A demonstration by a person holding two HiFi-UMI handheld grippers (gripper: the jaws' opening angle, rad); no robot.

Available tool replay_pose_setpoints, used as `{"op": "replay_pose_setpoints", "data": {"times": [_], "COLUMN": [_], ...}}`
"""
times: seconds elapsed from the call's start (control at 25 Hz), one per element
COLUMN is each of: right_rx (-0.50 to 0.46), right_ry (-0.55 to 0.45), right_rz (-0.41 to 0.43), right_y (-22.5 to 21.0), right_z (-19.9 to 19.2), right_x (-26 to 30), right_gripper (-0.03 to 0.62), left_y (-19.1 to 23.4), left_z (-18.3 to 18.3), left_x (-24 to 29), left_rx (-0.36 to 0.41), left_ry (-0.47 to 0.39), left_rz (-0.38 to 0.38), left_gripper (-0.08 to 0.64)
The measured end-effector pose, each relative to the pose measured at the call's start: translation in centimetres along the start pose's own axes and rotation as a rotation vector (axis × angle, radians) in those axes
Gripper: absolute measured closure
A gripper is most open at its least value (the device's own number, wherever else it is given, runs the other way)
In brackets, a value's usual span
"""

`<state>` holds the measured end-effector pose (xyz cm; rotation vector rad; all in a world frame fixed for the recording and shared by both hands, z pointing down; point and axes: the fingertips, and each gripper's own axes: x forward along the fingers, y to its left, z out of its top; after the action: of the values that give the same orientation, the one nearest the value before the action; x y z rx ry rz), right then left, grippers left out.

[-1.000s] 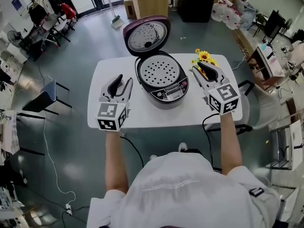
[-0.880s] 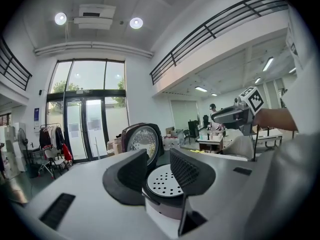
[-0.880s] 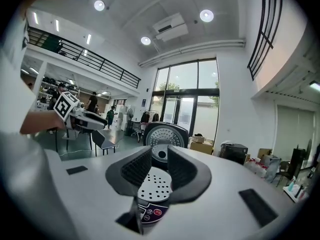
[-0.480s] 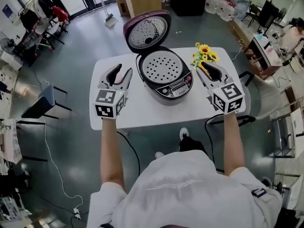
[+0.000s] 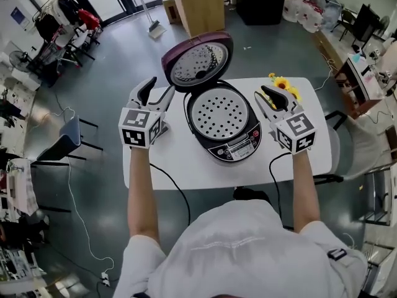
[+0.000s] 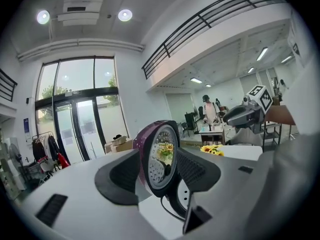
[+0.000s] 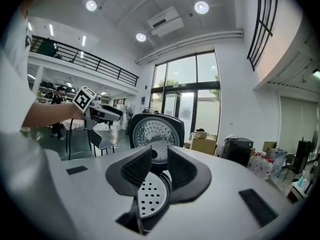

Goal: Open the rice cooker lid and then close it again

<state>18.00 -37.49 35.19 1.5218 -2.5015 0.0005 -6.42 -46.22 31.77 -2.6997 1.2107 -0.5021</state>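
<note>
— Left gripper (image 5: 160, 87): jaws wide apart, just been opening, nothing pressed between them. Why hold it there?

— Both grippers hover over the table (image 5: 186, 160) with the cooker (image 5: 232, 146) between them. Its lid (image 5: 197, 61) stands raised (so the opening looks done) just ahead of the left tips and lines up with their gap. I'd judge the left gripper is placed to push it shut.

— And the right gripper (image 5: 263, 95)?

— Jaws partly apart, empty, the cooker just to its left. Perhaps it is ready to steady the body.

— Anything in the way?

— Flowers (image 5: 284, 83) just beyond the right tips, clear of the lid's swing.
</note>
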Motion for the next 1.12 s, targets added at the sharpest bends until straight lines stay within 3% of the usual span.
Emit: {"op": "replay_pose_setpoints", "data": {"times": [0.6,0.8,1.12], "right_rx": [0.046,0.064,0.065], "right_ry": [0.034,0.044,0.060], "right_rz": [0.095,0.098,0.089], "right_y": [-3.6,-4.1,-3.7], "right_z": [-2.5,-3.5,-4.6], "right_x": [5.8,6.1,5.0], "right_gripper": [0.477,0.479,0.480], "left_y": [3.7,2.6,2.1], "left_z": [2.8,2.2,2.0], "left_x": [9.2,10.2,10.1], "left_rx": [0.086,0.073,0.081], "left_ry": [0.050,0.074,0.060], "left_rz": [-0.052,-0.118,-0.105], "left_gripper": [0.273,0.273,0.321]}}
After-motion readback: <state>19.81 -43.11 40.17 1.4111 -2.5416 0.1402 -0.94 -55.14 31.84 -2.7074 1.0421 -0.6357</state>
